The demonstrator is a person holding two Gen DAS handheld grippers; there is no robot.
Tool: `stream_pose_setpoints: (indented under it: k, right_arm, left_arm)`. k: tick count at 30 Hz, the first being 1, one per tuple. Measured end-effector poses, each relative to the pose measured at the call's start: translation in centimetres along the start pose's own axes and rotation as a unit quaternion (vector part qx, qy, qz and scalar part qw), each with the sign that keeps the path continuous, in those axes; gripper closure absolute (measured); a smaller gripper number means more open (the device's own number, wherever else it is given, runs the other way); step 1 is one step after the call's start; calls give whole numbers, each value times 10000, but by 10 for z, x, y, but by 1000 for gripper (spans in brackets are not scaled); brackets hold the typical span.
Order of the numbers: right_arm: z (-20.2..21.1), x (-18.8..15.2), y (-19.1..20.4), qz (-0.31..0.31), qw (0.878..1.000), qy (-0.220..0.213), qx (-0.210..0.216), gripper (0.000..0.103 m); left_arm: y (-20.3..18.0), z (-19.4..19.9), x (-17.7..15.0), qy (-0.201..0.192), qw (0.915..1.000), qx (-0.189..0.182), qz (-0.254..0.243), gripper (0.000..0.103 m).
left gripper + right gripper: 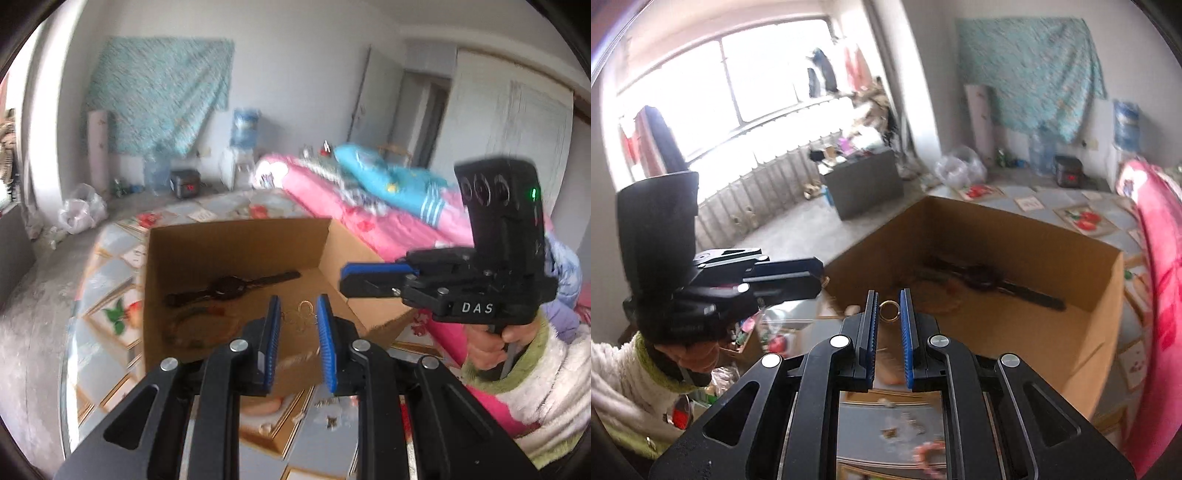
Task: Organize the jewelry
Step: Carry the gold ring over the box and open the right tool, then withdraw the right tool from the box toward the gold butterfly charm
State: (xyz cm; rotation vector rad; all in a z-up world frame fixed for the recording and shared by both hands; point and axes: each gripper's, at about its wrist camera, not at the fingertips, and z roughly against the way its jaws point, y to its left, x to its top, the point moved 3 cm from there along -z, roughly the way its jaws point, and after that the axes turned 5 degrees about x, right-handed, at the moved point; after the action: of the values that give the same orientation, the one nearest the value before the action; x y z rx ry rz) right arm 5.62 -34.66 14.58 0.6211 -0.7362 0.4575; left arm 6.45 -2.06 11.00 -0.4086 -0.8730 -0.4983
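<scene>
In the left wrist view my left gripper (pixel 299 314) hangs over the near part of an open cardboard box (pixel 236 236), its blue pads shut on a thin gold chain (pixel 301 313). My right gripper (pixel 889 314) is shut on a small gold ring (pixel 889 309) above the box's (pixel 1015 229) near left corner. A black wristwatch (pixel 229 286) (pixel 990 280) lies on the box floor, with a blurred bracelet (pixel 192 325) beside it. Each gripper shows in the other's view: the right gripper (pixel 345 278) at the box's right edge, the left gripper (pixel 818 275) at its left.
The box stands on a glass-topped table (pixel 110 295) with a flower-patterned cover. Pink bedding (pixel 351 206) is piled to the right. A pink bead bracelet (pixel 929 452) and small bits lie on the table under the right gripper. A hand in a white fuzzy sleeve (pixel 546 369) holds the right gripper.
</scene>
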Motion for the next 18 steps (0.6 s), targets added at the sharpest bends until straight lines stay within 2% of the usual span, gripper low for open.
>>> stream_pose_setpoints:
  k: [4, 7, 11, 12, 14, 18]
  right_arm:
    - [-25, 8, -40, -399, 9968, 585, -379, 93]
    - [-43, 12, -64, -614, 9922, 950, -516, 93]
    - [-54, 17, -79, -624, 9886, 1101, -821, 90]
    - [-53, 18, -83, -620, 9885, 1067, -871, 85]
    - [-45, 17, -88, -640, 9895, 948, -885, 81]
    - [-32, 21, -93, -630, 9914, 721, -895, 81]
  left_arm:
    - [1, -69, 18, 913, 9952, -196, 297, 84]
    - [5, -107, 27, 1361, 9893, -189, 498, 84]
    - [11, -143, 33, 1683, 9842, 12, 553, 84]
    - [13, -149, 33, 1729, 9832, 52, 586, 84]
    - [14, -158, 35, 1776, 9819, 55, 662, 83]
    - [16, -162, 36, 1728, 9820, 86, 760, 79]
